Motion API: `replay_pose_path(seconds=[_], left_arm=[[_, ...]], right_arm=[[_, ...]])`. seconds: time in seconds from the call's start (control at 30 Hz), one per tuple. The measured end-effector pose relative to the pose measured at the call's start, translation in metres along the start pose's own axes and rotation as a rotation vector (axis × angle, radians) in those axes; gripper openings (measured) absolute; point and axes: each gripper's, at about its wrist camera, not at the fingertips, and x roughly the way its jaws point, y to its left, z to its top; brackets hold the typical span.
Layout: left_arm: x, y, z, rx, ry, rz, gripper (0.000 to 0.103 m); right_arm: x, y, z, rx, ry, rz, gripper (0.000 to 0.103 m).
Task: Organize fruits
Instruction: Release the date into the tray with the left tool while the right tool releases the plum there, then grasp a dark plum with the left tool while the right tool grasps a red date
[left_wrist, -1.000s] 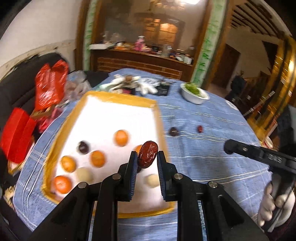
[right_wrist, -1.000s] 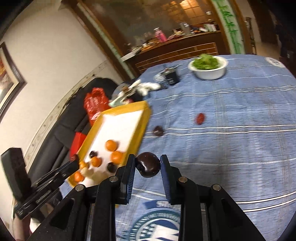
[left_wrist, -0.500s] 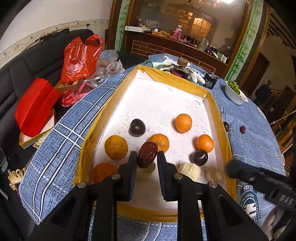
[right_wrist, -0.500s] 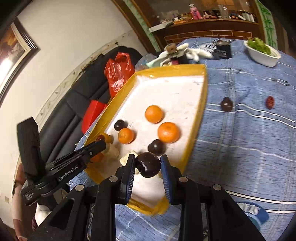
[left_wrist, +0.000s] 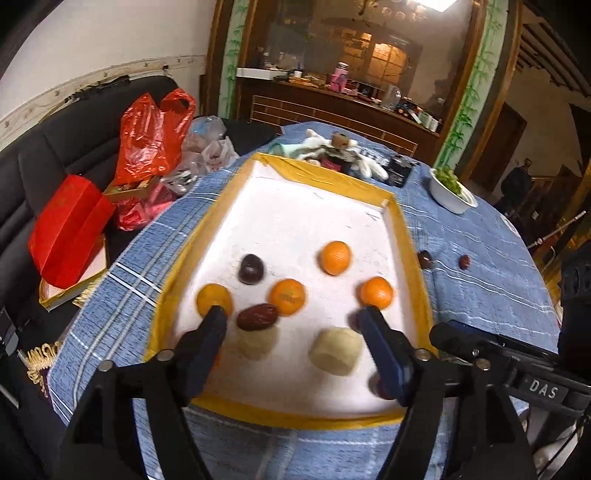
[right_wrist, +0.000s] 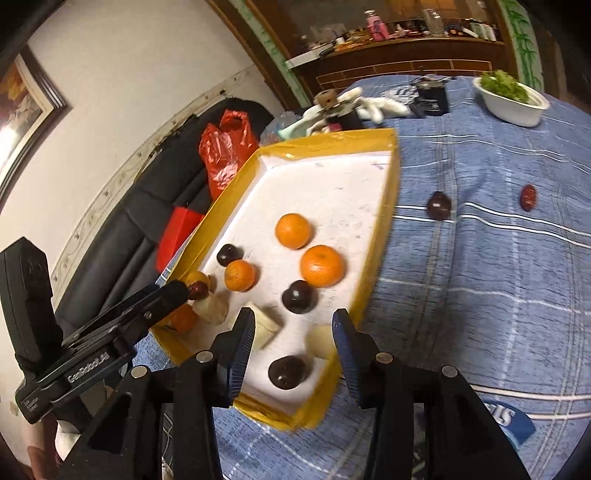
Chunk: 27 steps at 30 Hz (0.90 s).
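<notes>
While both sets of jaws open, the left gripper (left_wrist: 291, 317) frees a wrinkled red-brown date (left_wrist: 257, 316) and the right gripper (right_wrist: 293, 325) a round dark plum (right_wrist: 287, 372), each fruit below and between its jaws; lift straight clear of the yellow-rimmed white tray (left_wrist: 325, 214).

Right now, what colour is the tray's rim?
Yellow, around a white floor; the tray shows best in the left wrist view.

Five oranges (right_wrist: 322, 266), four plums (right_wrist: 299, 296), two dates (right_wrist: 528, 197)

In the left wrist view, the left hand-held gripper (left_wrist: 291, 321) hides part of one orange (left_wrist: 213, 300) behind a finger, and a dark fruit (left_wrist: 380, 387) shows only as a sliver. The pale pieces (left_wrist: 335, 350) in the tray (left_wrist: 295, 415) are too blurred to identify. In the right wrist view the white bowl (right_wrist: 511, 105) holds greens too small to name.
</notes>
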Motion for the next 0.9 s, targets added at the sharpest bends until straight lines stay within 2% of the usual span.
replay_pose_path(seconds=[0.13, 0.27, 0.5, 0.77, 0.8, 0.87, 0.9], left_arm=[[-0.008, -0.023, -0.006, 0.046, 0.011, -0.046, 0.084], [-0.016, -0.049, -0.013, 0.102, 0.018, -0.096, 0.084], [-0.018, -0.083, -0.022, 0.177, 0.032, -0.119, 0.084], [-0.011, -0.1, -0.016, 0.209, 0.017, -0.122, 0.084], [-0.011, -0.102, -0.013, 0.215, 0.008, -0.127, 0.083], [-0.008, -0.107, -0.008, 0.228, -0.002, -0.134, 0.073], [-0.005, -0.109, -0.005, 0.237, 0.001, -0.137, 0.065]], right_arm=[[-0.021, -0.022, -0.011, 0.033, -0.026, -0.026, 0.048], [-0.047, -0.053, -0.021, 0.068, -0.056, -0.084, 0.048], [-0.087, -0.109, -0.016, 0.148, -0.121, -0.202, 0.048], [-0.092, -0.14, 0.002, 0.191, -0.144, -0.255, 0.048], [-0.09, -0.142, 0.007, 0.189, -0.145, -0.264, 0.048], [-0.082, -0.145, 0.019, 0.183, -0.145, -0.272, 0.048], [-0.075, -0.147, 0.027, 0.179, -0.143, -0.274, 0.048]])
